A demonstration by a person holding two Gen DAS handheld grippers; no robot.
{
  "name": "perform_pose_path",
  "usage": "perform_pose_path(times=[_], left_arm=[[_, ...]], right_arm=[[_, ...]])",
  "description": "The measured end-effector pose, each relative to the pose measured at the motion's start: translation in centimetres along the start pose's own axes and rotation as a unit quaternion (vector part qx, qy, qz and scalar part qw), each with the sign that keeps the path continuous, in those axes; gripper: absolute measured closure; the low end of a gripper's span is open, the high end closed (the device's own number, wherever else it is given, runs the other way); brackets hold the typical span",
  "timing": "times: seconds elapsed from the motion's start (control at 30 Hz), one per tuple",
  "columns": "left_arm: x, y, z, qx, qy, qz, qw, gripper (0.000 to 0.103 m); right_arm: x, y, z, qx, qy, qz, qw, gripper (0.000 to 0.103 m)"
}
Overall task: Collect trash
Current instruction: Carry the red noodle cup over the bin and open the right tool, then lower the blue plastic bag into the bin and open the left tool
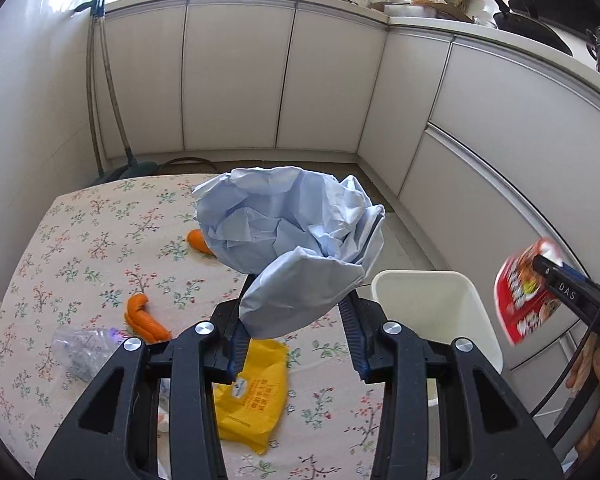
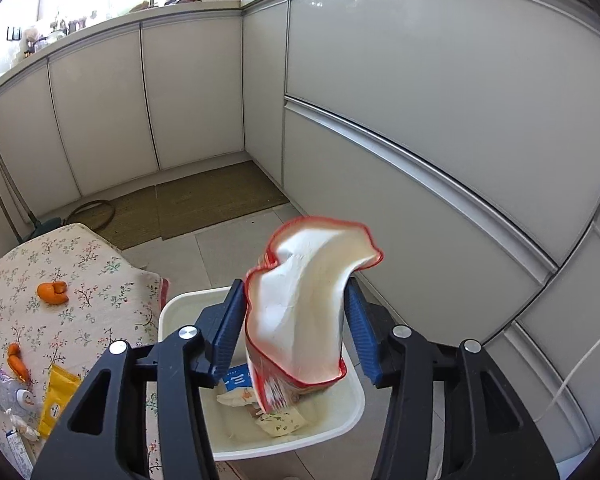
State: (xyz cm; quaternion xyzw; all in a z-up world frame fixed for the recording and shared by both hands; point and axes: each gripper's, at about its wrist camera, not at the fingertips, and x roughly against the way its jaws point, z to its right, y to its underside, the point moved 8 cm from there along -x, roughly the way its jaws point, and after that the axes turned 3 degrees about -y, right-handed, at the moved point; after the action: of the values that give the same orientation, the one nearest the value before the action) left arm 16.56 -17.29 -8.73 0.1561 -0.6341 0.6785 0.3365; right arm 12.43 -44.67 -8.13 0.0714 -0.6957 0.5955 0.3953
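My left gripper [image 1: 296,304] is shut on a crumpled pale blue paper [image 1: 288,236] and holds it above the floral table [image 1: 60,248]. My right gripper [image 2: 296,312] holds a crushed red and white noodle cup [image 2: 304,316] between its blue pads, over the white trash bin [image 2: 188,300]; the cup's lower part is blurred. The right gripper and cup [image 1: 528,292] also show at the right of the left wrist view, above the bin [image 1: 440,304]. The bin holds several wrappers [image 2: 276,420].
On the table lie orange peels [image 1: 144,320] [image 1: 198,240], a yellow packet [image 1: 252,392] and a clear plastic wrapper [image 1: 80,348]. White kitchen cabinets [image 2: 420,120] stand behind and right. Brown mats [image 2: 216,196] lie on the floor. A broom [image 1: 112,120] leans at left.
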Motion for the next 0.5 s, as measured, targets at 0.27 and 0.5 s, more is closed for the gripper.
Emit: perform_pose_path(times=[0.27, 0.5], left_arm=[[-1.4, -1.1, 6.1, -0.024, 0.036, -0.004, 0.9991, 0.065], [-3.0, -1.2, 10.8, -0.049, 0.063, -0.02, 0.9966, 0.064]], right_arm=[[0.9, -0.4, 3.2, -0.029, 0.011, 0.011, 0.999, 0.028], [1.5, -0.5, 7.7, -0.067, 0.04, 0.018, 0.997, 0.022]])
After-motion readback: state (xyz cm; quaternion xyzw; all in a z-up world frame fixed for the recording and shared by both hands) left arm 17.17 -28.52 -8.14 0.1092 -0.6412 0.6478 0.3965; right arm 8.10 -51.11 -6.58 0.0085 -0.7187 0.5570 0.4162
